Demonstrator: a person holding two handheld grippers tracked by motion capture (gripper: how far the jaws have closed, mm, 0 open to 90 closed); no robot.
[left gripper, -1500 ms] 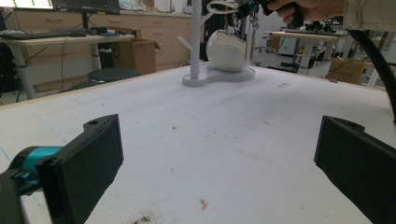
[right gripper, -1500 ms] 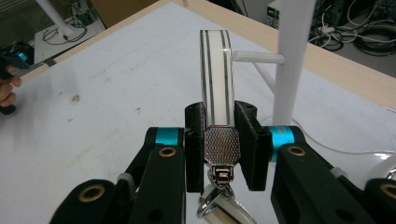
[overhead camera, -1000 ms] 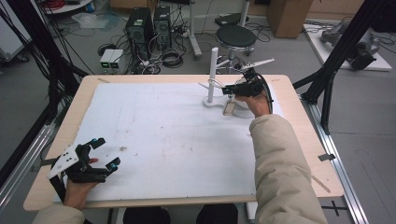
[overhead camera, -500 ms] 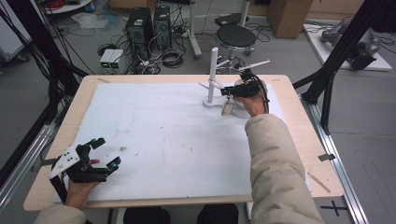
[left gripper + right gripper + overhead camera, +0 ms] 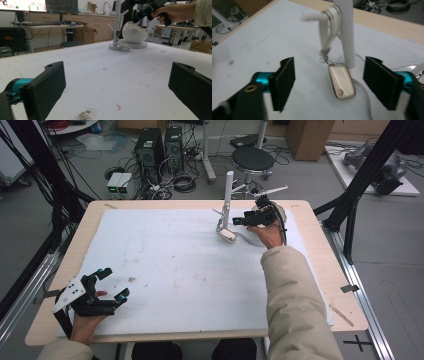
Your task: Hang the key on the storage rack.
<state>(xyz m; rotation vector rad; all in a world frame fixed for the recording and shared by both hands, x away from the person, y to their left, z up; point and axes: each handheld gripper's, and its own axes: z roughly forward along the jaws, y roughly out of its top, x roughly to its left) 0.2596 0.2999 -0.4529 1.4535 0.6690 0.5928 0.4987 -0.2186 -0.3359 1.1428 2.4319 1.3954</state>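
From the high view, the right gripper (image 5: 239,220) is held beside the white stand (image 5: 227,200), while the left gripper (image 5: 113,283), jaws spread and empty, is parked well apart. In the right gripper view, the jaws have just been opened; the keychain (image 5: 341,80) is left hanging between them, untouched, from the stand's peg (image 5: 312,17), apparently so it can dangle freely.

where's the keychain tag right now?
The keychain tag hangs by its strap from a peg of the white stand, at the far right of the table in the high view, between the right gripper's open jaws, untouched.
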